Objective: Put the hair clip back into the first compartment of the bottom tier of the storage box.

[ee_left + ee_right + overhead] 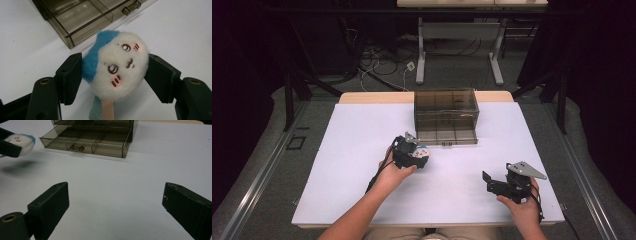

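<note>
Left gripper [115, 75]: jaws clenched on a plush toy [117, 67], one pad pressing each side of its round white head. Toy face: two brown eyes, pink cheeks, small mouth; blue fur patch at 10 o'clock of the head; a pale pink and green part hangs out at 6 o'clock. In the high view this gripper [421, 152] sits near table centre, held by the left hand [393, 172], with the toy [422, 151] above the surface just off the drawer front.

Right gripper [115, 202]: jaws released, standing wide apart with bare table between them. In the high view it [490, 183] rests at 4 o'clock of the table, held by the right hand [524, 207], grey three-cornered plate on top, well apart from the toy.

Drawer box [446, 116]: smoky translucent plastic, at 12 o'clock of the table, at 1 o'clock from the left gripper. Lower drawer [85, 146] pulled out, divided into compartments, small handle on its front.

White table [362, 190]: bears all of the above.

Floor beyond, 12 o'clock: a grey table frame [459, 45], loose cables [377, 65].
</note>
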Available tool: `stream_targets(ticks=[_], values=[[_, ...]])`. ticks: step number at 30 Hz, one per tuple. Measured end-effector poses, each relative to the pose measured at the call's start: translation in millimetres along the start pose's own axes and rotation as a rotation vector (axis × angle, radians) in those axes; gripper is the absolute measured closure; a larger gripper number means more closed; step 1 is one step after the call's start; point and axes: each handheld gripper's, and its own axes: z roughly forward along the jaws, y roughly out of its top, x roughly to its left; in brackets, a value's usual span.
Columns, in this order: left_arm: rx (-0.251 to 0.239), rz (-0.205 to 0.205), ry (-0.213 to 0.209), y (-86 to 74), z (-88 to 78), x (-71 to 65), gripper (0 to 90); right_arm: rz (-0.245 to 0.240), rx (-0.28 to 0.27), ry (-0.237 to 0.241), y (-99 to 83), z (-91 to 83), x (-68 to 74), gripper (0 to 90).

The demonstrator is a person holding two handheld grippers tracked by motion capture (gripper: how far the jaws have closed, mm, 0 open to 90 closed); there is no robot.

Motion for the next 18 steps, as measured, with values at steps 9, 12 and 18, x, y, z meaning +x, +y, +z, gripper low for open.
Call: stream_targets(ticks=[9, 12, 18], values=[[0.001, 0.01, 0.009, 7.5, -5.5, 1.3, 33.4, 0.007, -0.004, 0.0, -0.4, 0.4, 0.0, 6.9], [-0.001, 0.007, 0.011, 10.5, -7.6, 1.2, 33.4, 0.0, -0.005, 0.0, -0.4, 0.6, -0.4, 6.9], [0.001, 0.016, 0.013, 16.7, -11.5, 3.1, 33.4, 0.0, -0.005, 0.0, -0.4, 0.5, -0.4, 6.9]])
